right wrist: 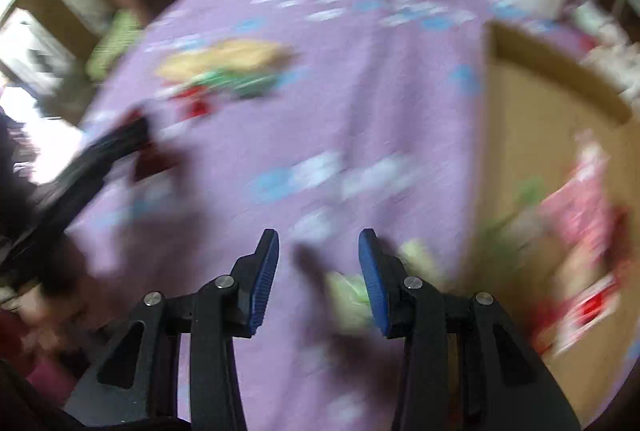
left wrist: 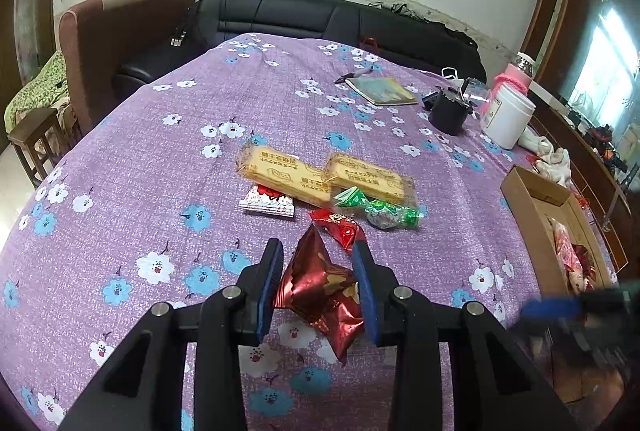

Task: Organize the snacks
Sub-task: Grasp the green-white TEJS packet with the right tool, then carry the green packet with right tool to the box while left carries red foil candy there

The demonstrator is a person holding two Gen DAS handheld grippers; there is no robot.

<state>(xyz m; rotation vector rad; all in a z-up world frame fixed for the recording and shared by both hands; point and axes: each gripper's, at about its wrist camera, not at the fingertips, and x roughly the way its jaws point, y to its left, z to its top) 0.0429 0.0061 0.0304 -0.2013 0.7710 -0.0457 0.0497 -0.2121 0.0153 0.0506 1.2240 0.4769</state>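
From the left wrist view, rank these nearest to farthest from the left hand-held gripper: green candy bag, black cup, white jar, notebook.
Measured from the left hand-held gripper, which holds a red foil snack:
1. Green candy bag, just ahead, slightly right.
2. Black cup, farther right.
3. White jar, right, beyond the cup.
4. Notebook, far centre-right; too close to call against the jar.

On the tablecloth, the snack pile lies at frame centre. Below it, a foil packet sits between the left gripper fingers. The cardboard box lies at the right edge, packets inside. Notebook, cup and jar stand upper right, before the sofa.
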